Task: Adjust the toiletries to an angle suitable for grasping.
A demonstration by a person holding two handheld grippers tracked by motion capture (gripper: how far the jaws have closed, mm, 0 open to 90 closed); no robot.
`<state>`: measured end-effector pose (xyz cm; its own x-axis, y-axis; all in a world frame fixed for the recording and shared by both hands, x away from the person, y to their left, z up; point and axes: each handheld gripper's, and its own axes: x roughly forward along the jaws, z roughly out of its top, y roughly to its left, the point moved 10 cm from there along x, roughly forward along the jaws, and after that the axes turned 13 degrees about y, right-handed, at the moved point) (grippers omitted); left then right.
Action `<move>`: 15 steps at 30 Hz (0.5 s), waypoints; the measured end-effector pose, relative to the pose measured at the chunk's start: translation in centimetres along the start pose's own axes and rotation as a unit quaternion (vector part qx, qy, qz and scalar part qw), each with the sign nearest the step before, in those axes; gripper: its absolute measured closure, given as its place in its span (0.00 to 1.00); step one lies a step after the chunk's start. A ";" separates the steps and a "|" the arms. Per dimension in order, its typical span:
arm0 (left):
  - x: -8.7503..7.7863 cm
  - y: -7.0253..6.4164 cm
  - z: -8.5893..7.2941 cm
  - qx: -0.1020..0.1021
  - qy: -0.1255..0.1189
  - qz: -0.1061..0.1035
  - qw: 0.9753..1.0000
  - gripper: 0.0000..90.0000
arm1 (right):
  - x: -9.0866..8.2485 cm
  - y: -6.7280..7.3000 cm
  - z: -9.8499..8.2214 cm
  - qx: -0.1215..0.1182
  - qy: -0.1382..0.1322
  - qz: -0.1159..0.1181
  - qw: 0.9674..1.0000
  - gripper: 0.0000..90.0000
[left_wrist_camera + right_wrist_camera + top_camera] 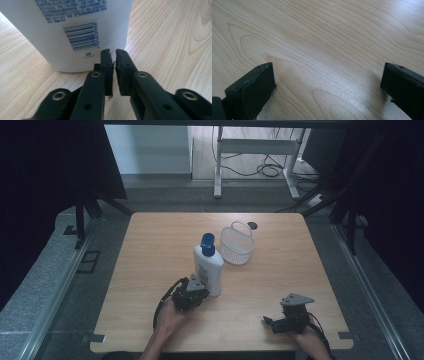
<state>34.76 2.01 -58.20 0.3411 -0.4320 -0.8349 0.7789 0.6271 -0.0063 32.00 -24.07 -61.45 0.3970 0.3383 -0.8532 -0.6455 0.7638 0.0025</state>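
A pale wooden table (pixel 150 285) with long, wavy grain lines carries everything here, its surface smooth and faintly glossy under the right gripper (pixel 328 75), whose two black, blocky jaws stand wide apart with only bare wood between them. The left gripper (pixel 113 56) is matt black too, its arms bolted with brass-coloured rivets and its jaw faces rough at the edges; the jaws sit almost together, a thin slit between them, with nothing held. Straight ahead of that gripper, just beyond its tips and a little to its left, stands a white plastic bottle (pixel 75 32), upright, smooth-walled and rounded at the base, with blue print and a barcode on the face toward the jaws; whether the tips touch it cannot be told. In the high view the bottle (pixel 208 267) has sloping shoulders and a blue cap (pixel 208 244), and the left gripper (pixel 192 292) sits low against its near side. Past the bottle, farther from the left gripper and off to its right, a small white basket (pixel 237 245) of fine mesh with a hoop handle stands upright on the wood. The right gripper (pixel 290 317) rests well apart from both, near the table's front edge, with open wood around it. Beyond the table's far edge is a grey floor with the white legs of a stand (pixel 255 160) and loose cables.
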 end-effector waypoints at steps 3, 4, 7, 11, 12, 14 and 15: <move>-0.2 -0.1 0.0 -0.001 0.000 0.003 1.000 0.88 | 0.0 0.0 0.0 -0.001 0.000 0.000 1.000 0.00; -0.3 -0.1 -0.1 -0.001 0.000 0.003 1.000 0.86 | 0.0 0.0 0.0 -0.001 0.000 0.000 1.000 0.00; -0.6 -0.2 -0.1 -0.002 -0.001 0.003 1.000 0.82 | 0.0 0.0 0.0 -0.001 0.000 0.000 1.000 0.00; -1.0 -0.3 -0.1 -0.006 -0.003 0.005 1.000 0.76 | 0.0 0.0 0.0 -0.002 0.000 0.000 1.000 0.00; -1.2 -0.2 -0.1 -0.007 -0.004 0.006 1.000 0.75 | 0.0 0.0 0.0 -0.002 0.000 0.000 1.000 0.00; -1.4 -0.2 -0.2 -0.009 -0.006 0.008 1.000 0.72 | 0.0 0.0 0.0 -0.002 0.000 0.000 1.000 0.00; -1.6 -0.1 -0.3 -0.011 -0.007 0.009 1.000 0.70 | 0.0 0.0 0.0 -0.002 0.000 0.000 1.000 0.00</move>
<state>33.96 2.78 -57.01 0.3619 -0.4289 -0.8277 0.7606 0.6492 -0.0039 31.99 -24.05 -61.45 0.3973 0.3387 -0.8529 -0.6479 0.7617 0.0007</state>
